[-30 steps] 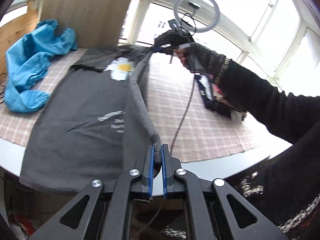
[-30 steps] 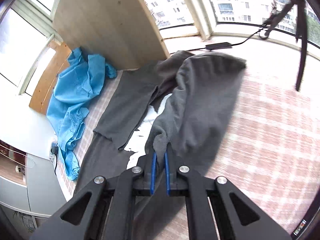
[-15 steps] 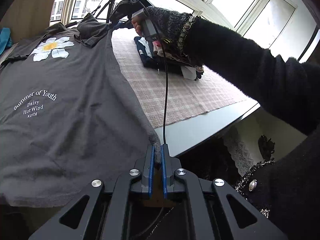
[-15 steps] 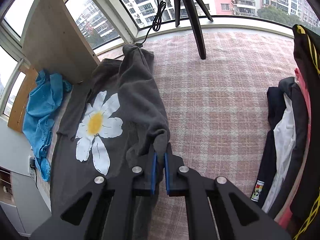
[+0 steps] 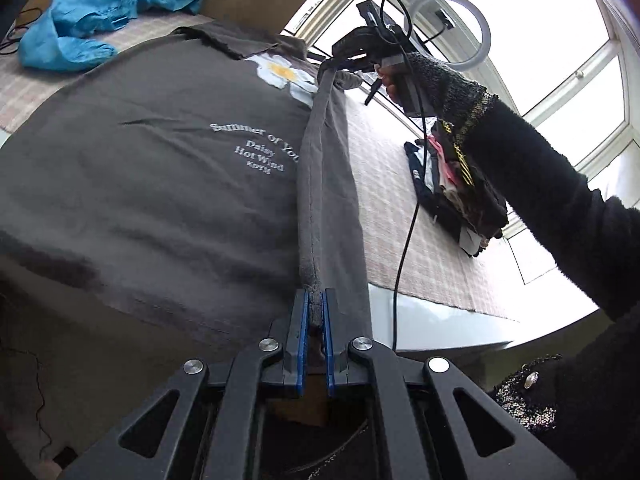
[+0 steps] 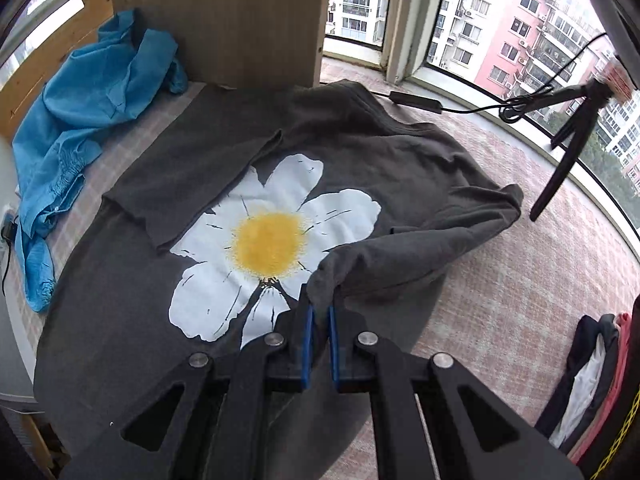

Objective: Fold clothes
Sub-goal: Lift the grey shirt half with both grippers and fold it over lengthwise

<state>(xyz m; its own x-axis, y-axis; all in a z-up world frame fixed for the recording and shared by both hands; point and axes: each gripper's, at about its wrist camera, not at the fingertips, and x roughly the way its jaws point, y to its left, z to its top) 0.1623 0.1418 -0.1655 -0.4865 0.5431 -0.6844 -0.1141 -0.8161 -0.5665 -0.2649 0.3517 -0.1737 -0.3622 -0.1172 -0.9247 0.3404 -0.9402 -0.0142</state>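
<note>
Fingers of the left gripper (image 5: 315, 312) are clamped on the bottom corner of the grey T-shirt (image 5: 152, 184), and the fingers of the right gripper (image 6: 319, 320) are pinched on a bunched fold of the same shirt near its shoulder. Between the two grips the shirt's side edge runs as a taut, rolled ridge, raised above the rest of the cloth. In the left wrist view the right gripper (image 5: 340, 60) shows at the far end of that ridge, held by a hand (image 5: 400, 80) in a dark knitted sleeve (image 5: 540, 184).

Most of the grey T-shirt lies spread on the checked cloth (image 6: 520, 280) that covers the worktop (image 5: 440, 324), its lower part hanging over the near edge. Its printed side faces up: a white daisy (image 6: 276, 240) with a yellow centre, partly covered by a sleeve folded in over the chest. Beyond the shirt, on its far left, lies a crumpled blue garment (image 6: 80, 120) against a wooden panel (image 6: 224, 20). To the shirt's right sits a stack of folded clothes (image 5: 456, 192). A tripod leg (image 6: 560, 160) stands behind the shirt near the window.
</note>
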